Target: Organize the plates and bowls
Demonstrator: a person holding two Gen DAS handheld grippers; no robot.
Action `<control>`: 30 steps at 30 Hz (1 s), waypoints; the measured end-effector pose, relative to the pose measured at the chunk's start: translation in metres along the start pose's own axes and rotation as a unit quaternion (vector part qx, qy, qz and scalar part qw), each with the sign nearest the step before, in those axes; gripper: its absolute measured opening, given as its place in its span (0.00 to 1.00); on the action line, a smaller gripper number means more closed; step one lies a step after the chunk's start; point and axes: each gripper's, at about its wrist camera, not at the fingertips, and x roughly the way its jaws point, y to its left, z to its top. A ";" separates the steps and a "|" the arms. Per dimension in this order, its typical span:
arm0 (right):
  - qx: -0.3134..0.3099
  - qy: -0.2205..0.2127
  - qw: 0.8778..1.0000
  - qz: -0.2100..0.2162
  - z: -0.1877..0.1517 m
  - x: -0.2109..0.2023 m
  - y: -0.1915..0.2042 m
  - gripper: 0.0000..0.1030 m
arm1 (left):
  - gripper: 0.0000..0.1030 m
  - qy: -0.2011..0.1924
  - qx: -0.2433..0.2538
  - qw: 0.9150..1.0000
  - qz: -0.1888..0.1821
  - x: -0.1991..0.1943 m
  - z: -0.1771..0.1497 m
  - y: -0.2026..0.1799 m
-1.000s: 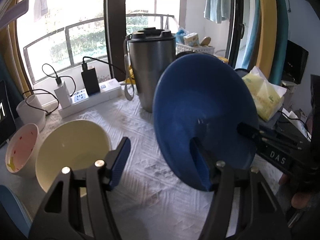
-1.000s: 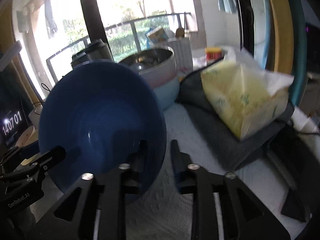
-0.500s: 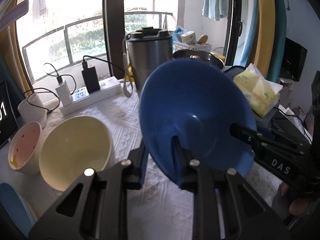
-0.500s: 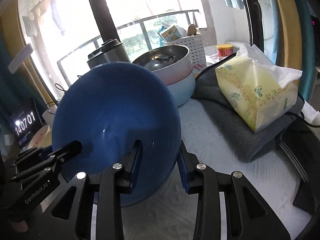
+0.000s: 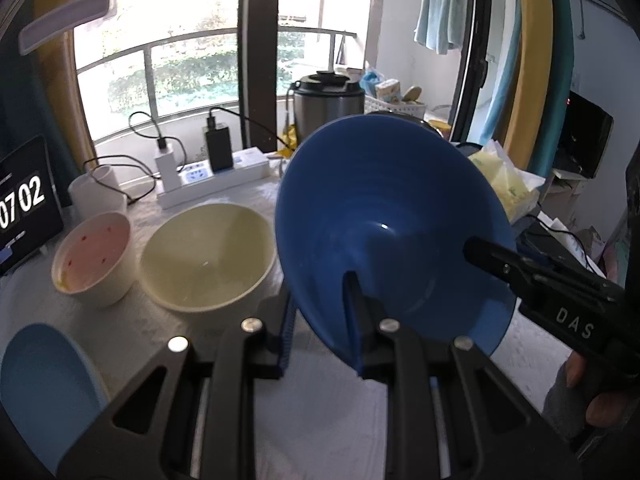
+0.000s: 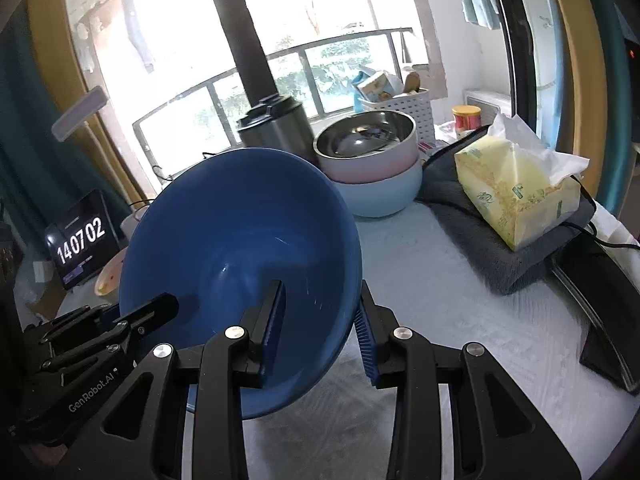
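Above the white table cloth (image 5: pixel 332 432), we hold one dark blue bowl (image 5: pixel 384 216) up in the air with both tongs. It is tipped, so we see inside it. Our left tongs (image 5: pixel 320 312) pinch its near rim, one finger inside the bowl and one outside, squeezed almost together. Our right tongs (image 6: pixel 320 320) straddle the rim on the other side. They are partly open, the inside finger sits on the bowl wall, and we cannot tell if the outside finger touches.

We think the tidying is only partly done. At the back, a steel bowl (image 6: pixel 366 138) already sits in a pink bowl (image 6: pixel 372 166), and that one sits in a pale blue bowl (image 6: pixel 384 196). That looks like a finished stack. Still apart on the cloth are a cream bowl (image 5: pixel 206 256) and, just beside it, a small white bowl with a pink inside (image 5: pixel 94 258). A light blue plate (image 5: pixel 44 392) lies at the near left edge. The dark blue bowl has no home yet.

We can read some writing. The clock screen (image 6: pixel 82 240) shows 14 07 02. One tong arm says "GenRobot.AI" and the other shows "DAS". The yellow tissue pack (image 6: pixel 516 188) has green print too small for us to read.
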 end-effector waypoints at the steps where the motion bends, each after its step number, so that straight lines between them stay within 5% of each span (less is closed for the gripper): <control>1: -0.001 0.000 1.000 0.002 -0.001 -0.002 0.003 0.36 | 0.22 0.000 -0.002 1.000 0.001 -0.003 -0.001 0.002; 30: -0.037 0.070 0.997 0.025 -0.055 -0.017 0.087 0.37 | 0.25 0.038 -0.071 0.996 0.024 -0.070 -0.072 0.066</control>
